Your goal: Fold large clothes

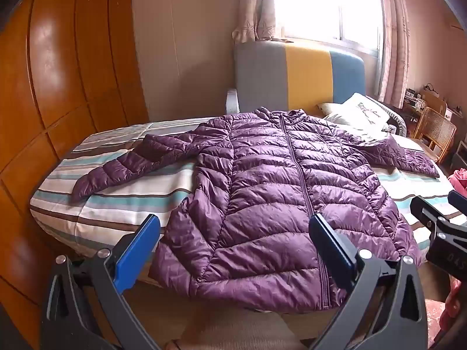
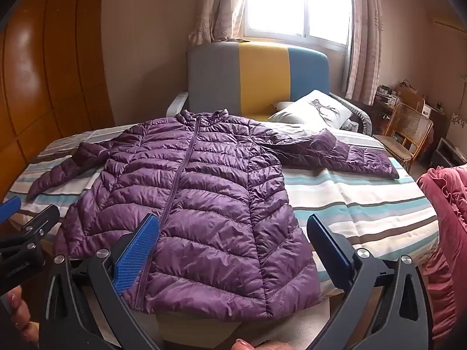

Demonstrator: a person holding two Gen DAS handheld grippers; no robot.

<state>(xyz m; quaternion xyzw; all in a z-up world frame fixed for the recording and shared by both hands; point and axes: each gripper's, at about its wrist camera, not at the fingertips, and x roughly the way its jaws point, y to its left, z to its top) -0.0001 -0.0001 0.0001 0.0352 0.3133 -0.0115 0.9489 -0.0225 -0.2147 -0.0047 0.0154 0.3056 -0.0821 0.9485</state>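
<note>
Jacket, purple, quilted, lies flat and zipped on the bed, sleeves spread, hem overhanging the bed's near edge. No fold begun. My left hand-held gripper and right hand-held gripper hover released above the hem; next, grasp a sleeve.

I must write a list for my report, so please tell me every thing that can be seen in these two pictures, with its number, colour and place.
puffer jacket: one, purple, spread flat on the bed, zipped, hem over the near edge
bed cover: one, white with teal and brown stripes, under the jacket
headboard: one, grey, yellow and blue, far end of the bed
pillow: one, white, by the headboard
wardrobe: one, brown wood, left wall
curtains: pale pink, at the window
chair: one, rattan, right of the bed
pink fabric: right edge
left gripper: open, empty
right gripper: open, empty
</note>
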